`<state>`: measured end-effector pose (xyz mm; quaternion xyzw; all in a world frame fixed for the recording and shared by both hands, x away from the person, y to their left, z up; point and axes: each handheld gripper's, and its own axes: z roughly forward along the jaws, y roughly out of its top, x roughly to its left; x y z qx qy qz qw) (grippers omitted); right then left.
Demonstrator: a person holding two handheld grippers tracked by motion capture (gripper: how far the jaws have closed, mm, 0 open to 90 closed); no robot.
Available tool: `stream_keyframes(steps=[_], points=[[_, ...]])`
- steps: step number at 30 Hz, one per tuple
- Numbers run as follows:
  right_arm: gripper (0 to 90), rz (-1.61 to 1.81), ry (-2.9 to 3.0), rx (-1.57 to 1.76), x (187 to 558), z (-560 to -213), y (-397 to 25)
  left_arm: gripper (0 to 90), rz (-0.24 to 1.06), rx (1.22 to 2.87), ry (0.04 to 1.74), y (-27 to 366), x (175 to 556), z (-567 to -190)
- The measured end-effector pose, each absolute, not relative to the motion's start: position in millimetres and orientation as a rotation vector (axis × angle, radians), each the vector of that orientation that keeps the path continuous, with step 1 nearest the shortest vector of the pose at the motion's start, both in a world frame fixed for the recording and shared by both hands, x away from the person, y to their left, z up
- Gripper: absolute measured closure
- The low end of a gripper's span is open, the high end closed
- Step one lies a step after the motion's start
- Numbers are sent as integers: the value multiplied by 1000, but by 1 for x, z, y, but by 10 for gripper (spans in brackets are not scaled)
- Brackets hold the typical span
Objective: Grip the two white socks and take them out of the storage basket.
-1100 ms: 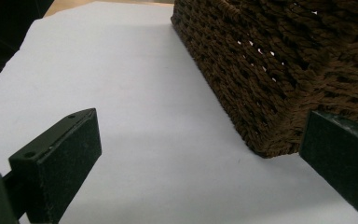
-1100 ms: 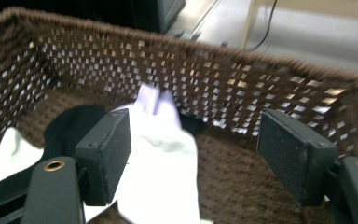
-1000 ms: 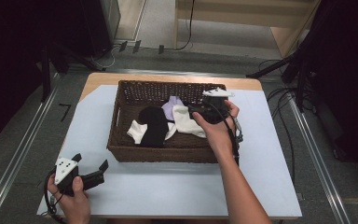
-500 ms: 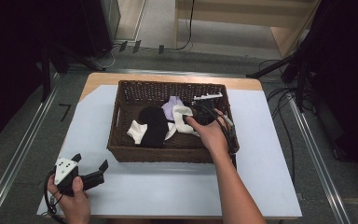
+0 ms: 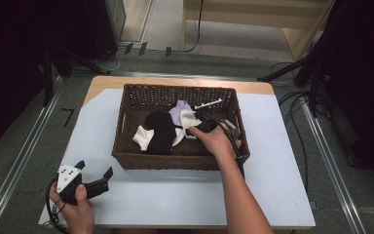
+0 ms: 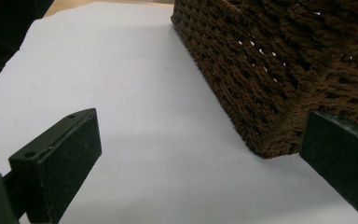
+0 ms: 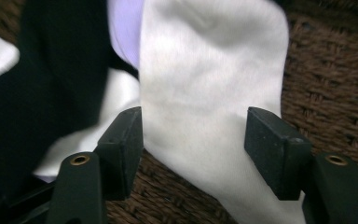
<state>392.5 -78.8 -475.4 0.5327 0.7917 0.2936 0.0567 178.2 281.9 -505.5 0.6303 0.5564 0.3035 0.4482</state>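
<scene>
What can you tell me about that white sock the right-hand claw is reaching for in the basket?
The white sock looks like soft, smooth knit fabric, plain and unmarked. It lies limp on the woven floor of the brown wicker basket, toward the basket's right side. Its left edge overlaps a lilac piece of cloth, with a black sock further left. The right claw stands open with one jaw on each side of the sock, straddling it; the jaws have not closed on it.

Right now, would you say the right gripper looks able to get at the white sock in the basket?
Probably yes: the right gripper is open, its jaws either side of the white sock in the basket, nothing between them.
</scene>
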Motion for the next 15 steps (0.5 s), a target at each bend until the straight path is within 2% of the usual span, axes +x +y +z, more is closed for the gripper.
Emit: stream_keyframes(steps=[4, 9, 11, 15], points=[[420, 803, 2430, 1579, 395, -483, -79, 0, 751, 1560, 1377, 282, 178, -506], [634, 727, 2426, 1464, 392, -485, -78, 0, 751, 1559, 1378, 282, 178, -506], [769, 709, 2418, 1467, 391, -483, -79, 0, 750, 1559, 1378, 282, 178, -506], [816, 701, 2413, 1482, 391, -477, -81, 0, 748, 1559, 1378, 282, 179, -506]])
